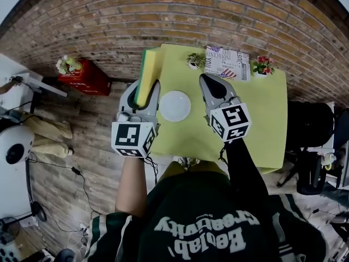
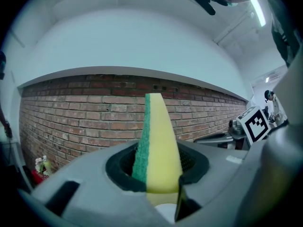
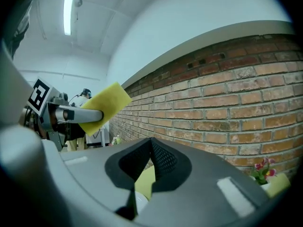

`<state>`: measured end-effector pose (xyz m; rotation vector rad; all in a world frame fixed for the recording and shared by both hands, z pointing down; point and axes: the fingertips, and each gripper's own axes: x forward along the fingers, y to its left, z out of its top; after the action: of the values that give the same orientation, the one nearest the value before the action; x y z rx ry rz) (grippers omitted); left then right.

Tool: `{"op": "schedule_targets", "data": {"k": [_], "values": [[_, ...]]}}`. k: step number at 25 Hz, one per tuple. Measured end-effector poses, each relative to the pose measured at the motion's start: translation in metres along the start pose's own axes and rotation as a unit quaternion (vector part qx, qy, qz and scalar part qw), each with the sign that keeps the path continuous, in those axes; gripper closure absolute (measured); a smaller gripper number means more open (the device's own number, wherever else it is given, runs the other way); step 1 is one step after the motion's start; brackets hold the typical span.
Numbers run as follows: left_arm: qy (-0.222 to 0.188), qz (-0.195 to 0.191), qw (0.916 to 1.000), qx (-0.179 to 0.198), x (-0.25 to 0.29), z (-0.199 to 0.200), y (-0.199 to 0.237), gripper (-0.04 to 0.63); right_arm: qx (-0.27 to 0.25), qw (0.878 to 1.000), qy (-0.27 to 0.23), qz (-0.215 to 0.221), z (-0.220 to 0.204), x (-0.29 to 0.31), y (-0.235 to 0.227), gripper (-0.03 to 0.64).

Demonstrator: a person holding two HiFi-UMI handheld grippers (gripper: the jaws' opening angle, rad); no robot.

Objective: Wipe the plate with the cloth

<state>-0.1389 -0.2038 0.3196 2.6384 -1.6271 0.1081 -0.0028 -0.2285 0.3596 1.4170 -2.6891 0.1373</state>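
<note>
The left gripper [image 1: 142, 98] is clamping a sponge [image 1: 148, 70], its jaws pressing in on the lower part from both sides while most of the sponge is sticking out beyond them. In the left gripper view the left gripper [image 2: 158, 176] is showing the sponge [image 2: 158, 136] edge-on, the green scouring layer lying on the left and the thicker yellow foam on the right. The right gripper [image 1: 209, 84] is holding nothing; in its own view the right gripper [image 3: 151, 148] is showing its jaws meeting at the tips with nothing between them. Both grippers are pointing toward the brick wall [image 1: 163, 10], side by side and apart from each other. The white plate [image 1: 175, 106] is lying on the yellow-green desk [image 1: 264, 113], appearing between the two grippers in the head view, with neither gripper nor the sponge touching it. Along the far edge of the desk a small green plant [image 1: 194, 60], a printed box [image 1: 226, 63] and a pot of red flowers [image 1: 262, 65] are standing in a row. A red crate [image 1: 87, 79] is sitting on the wooden floor [image 1: 82, 146] to the left of the desk, against the wall. From the right gripper view the left gripper [image 3: 71, 115] is appearing at the left, gripping the yellow sponge [image 3: 105, 105].
</note>
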Motion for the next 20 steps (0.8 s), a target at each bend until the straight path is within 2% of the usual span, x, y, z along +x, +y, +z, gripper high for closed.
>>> {"op": "schedule_targets", "data": {"k": [14, 20], "values": [[0.063, 0.041, 0.9971, 0.01, 0.024, -0.045, -0.027, 0.465, 0.035, 0.998, 0.002, 0.043, -0.028, 0.009, -0.028, 0.603], [0.097, 0.043, 0.9943, -0.011, 0.034, -0.074, -0.035, 0.465, 0.037, 0.998, -0.002, 0.051, -0.028, 0.012, -0.032, 0.603]]}}
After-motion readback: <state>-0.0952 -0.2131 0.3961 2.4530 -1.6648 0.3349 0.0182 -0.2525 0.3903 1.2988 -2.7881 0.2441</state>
